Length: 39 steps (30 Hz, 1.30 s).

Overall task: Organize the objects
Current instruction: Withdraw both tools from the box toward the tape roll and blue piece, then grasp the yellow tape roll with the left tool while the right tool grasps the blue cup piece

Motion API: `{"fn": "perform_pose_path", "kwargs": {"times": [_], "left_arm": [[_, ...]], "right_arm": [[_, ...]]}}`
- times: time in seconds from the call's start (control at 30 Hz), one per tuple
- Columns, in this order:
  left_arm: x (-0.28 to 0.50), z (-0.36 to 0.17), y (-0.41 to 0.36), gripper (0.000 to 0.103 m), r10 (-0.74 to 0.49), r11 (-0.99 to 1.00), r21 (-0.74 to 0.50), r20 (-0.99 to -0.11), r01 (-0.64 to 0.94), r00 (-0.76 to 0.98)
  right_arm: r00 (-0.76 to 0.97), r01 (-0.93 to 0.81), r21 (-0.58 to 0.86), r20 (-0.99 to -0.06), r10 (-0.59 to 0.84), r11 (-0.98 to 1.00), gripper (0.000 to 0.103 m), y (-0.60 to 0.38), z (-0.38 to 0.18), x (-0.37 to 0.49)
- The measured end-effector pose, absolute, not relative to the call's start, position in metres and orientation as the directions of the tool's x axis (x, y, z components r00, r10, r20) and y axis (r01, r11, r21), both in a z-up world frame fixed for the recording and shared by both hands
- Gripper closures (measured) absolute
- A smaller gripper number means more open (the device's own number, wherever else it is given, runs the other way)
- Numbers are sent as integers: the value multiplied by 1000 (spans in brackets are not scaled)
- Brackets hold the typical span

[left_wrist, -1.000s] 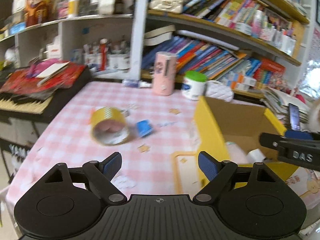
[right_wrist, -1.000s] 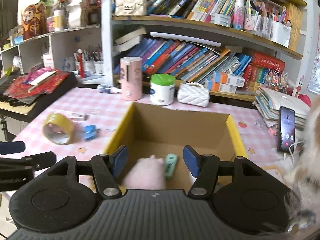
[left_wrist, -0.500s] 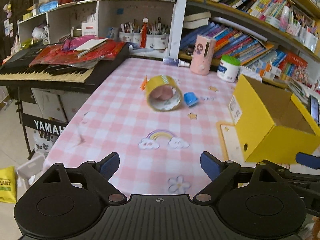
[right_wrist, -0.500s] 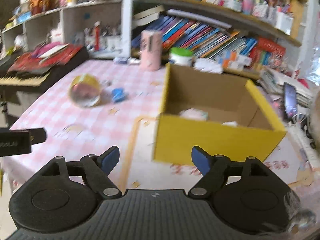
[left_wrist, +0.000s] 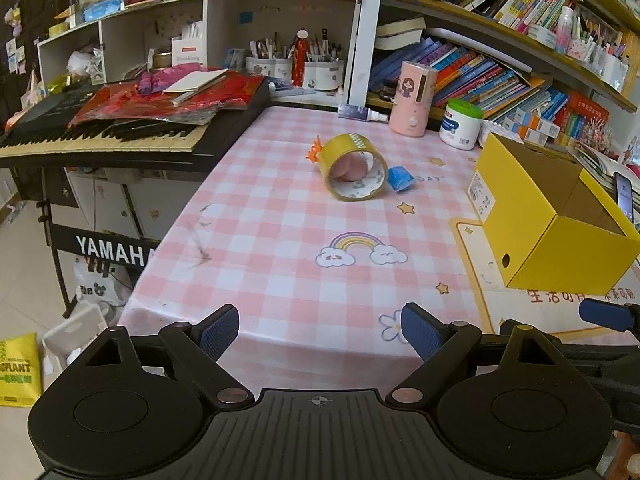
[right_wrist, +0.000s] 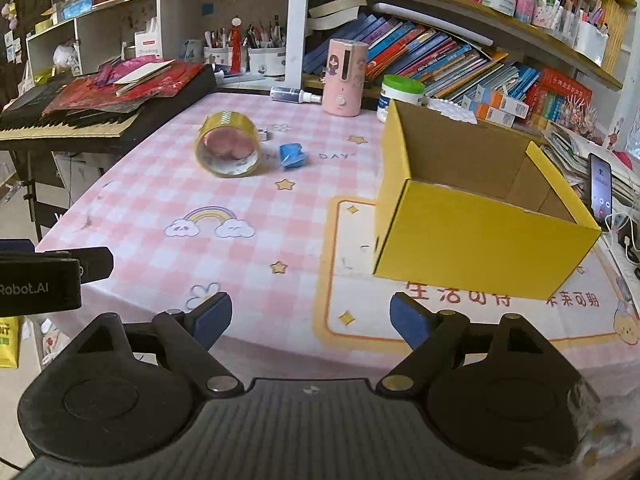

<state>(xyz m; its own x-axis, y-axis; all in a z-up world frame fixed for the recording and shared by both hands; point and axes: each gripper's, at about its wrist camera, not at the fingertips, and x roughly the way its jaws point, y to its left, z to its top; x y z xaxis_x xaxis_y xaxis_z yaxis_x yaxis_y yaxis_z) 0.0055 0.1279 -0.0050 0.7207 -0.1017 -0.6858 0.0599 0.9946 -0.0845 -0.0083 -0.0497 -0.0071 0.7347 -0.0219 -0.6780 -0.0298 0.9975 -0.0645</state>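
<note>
Our left gripper (left_wrist: 320, 330) has its blue-padded fingers (left_wrist: 219, 330) spread wide with nothing between them. Our right gripper (right_wrist: 310, 318) is likewise empty, its jaws having just been opening. Both hang over the near edge of the pink checked worktop (right_wrist: 256, 200). Farther out, the yellow roll of packing tape (right_wrist: 227, 149) lies on its side, and the small blue plastic piece (right_wrist: 293, 156) sits just beside it. To the right stands the open yellow cardboard box (right_wrist: 476, 216), whose contents are hidden from here. We judge the tape and the blue piece remain to be boxed.
</note>
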Motion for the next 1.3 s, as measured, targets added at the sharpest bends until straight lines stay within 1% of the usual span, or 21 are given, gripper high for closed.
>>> {"fn": "perform_pose_path", "kwargs": {"times": [0.47,0.83,0.97,1.07,1.13,1.2,1.27,1.3], "left_arm": [[0,-8,163,13,-82,994,-107,-689,12,720],[48,-11,159,14,-65,996,-94,-691,0,720],[77,-12,153,15,-71,994,-105,-692,-3,719],[98,-13,145,21,-74,994,-111,-687,-4,723],[115,-14,140,28,-78,993,-116,-691,-4,719],[130,-15,135,32,-81,993,-116,-692,-1,717],[146,-17,129,38,-78,994,-111,-692,1,717],[154,-18,126,43,-78,994,-108,-694,4,716]], "right_arm": [[725,-119,-52,-687,51,991,16,-7,-8,-8],[714,-130,-52,-698,57,990,17,-7,-15,43],[732,-119,-68,-680,42,991,19,-13,-13,73],[736,-100,-67,-677,29,993,27,-20,-13,98],[733,-87,-53,-679,28,995,37,-27,-12,116],[738,-72,-36,-674,29,997,39,-35,-11,133],[743,-56,-23,-668,26,998,39,-41,-10,148],[745,-50,-19,-667,25,999,40,-45,-10,158]]}}
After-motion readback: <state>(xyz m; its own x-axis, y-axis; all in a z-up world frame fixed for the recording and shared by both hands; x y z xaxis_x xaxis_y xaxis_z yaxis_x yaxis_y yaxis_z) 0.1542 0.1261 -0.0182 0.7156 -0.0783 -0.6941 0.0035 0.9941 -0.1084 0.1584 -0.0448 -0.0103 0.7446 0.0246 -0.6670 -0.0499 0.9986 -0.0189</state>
